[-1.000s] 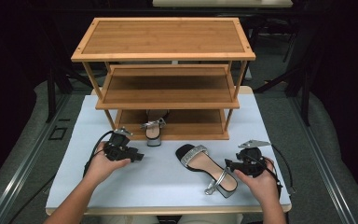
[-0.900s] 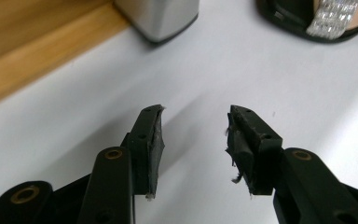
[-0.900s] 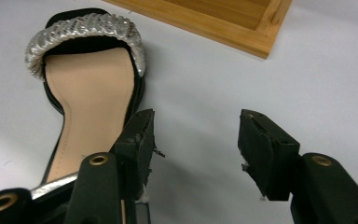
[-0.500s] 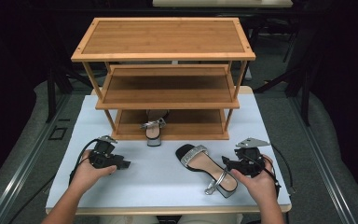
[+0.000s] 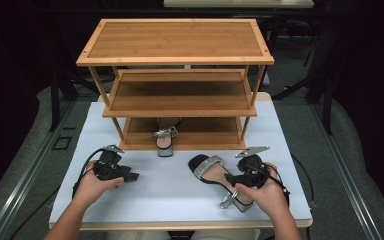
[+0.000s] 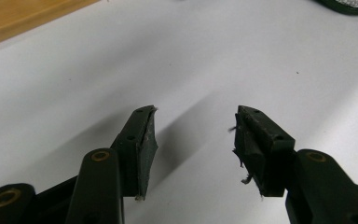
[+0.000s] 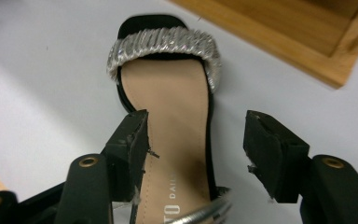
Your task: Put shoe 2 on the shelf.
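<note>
Lying flat on the white worktop [image 5: 180,200] near its front edge, right of the middle, the sandal [image 5: 219,179] points its silver-strapped toe at the wooden rack [image 5: 175,60]. The right claw [image 7: 193,149] straddles its insole, jaws wide and just opening, pads clear of it. The left claw [image 6: 193,144], well apart toward the front left corner, has been spreading over bare worktop.

Left gripper [image 5: 130,176] drew back from the rack [image 5: 180,100]; both grippers' jaws opened wider
</note>
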The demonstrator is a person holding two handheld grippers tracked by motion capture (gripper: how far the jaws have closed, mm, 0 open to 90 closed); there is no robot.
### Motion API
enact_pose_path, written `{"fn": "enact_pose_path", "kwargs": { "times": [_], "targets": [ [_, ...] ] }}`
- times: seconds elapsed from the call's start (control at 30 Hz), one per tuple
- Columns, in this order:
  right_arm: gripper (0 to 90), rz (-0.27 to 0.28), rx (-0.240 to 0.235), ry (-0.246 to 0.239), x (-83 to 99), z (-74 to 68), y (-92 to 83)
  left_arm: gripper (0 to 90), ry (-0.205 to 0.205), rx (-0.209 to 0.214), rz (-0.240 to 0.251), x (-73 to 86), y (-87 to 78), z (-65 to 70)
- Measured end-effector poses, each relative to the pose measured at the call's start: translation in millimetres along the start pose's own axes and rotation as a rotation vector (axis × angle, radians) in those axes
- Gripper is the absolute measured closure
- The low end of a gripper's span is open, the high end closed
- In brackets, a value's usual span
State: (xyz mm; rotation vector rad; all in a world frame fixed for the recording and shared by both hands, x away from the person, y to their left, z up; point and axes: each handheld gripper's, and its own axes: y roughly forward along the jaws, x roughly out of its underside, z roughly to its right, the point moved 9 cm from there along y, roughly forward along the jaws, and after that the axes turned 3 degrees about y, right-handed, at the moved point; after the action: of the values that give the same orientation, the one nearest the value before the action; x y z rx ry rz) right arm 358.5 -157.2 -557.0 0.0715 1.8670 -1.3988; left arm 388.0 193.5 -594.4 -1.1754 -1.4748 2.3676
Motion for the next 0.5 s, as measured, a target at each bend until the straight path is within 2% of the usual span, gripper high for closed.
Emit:
{"fn": "enact_pose_path", "kwargs": {
  "times": [0.13, 0.2, 0.23, 0.27, 0.3, 0.33, 0.4, 0.5],
  "targets": [
    [38.7, -0.085, 0.0, -0.023, -0.2, -0.8, 10.9, 48.1, -0.004, 0.001, 0.01, -0.7, -3.3, -1.2],
    [38.0, -0.124, -0.015, -0.038, 0.9, -1.9, 15.1, 48.1, -0.004, 0.003, 0.01, -0.8, -4.3, -2.0],
    [37.5, -0.145, -0.006, -0.044, 1.7, -1.3, 16.6, 47.9, -0.002, 0.004, 0.008, -0.5, -4.8, -2.4],
    [37.2, -0.155, -0.021, -0.047, 2.2, -2.1, 17.8, 47.9, -0.004, 0.004, 0.011, -0.4, -5.5, -2.8],
    [37.0, -0.177, 0.008, -0.055, 3.2, 0.3, 18.5, 47.9, -0.005, 0.004, 0.013, -0.3, -6.1, -2.8],
    [36.7, -0.195, -0.016, -0.052, 4.3, 0.0, 20.9, 47.8, -0.005, 0.004, 0.014, -0.3, -6.3, -2.9],
    [36.5, -0.219, -0.005, -0.059, 5.5, 1.5, 21.4, 47.5, -0.007, 0.005, 0.016, -0.6, -7.1, -2.6],
    [36.4, -0.248, -0.02, -0.062, 7.3, 0.8, 22.9, 47.1, -0.009, 0.007, 0.017, -0.4, -7.2, -2.7]
  ]
}}
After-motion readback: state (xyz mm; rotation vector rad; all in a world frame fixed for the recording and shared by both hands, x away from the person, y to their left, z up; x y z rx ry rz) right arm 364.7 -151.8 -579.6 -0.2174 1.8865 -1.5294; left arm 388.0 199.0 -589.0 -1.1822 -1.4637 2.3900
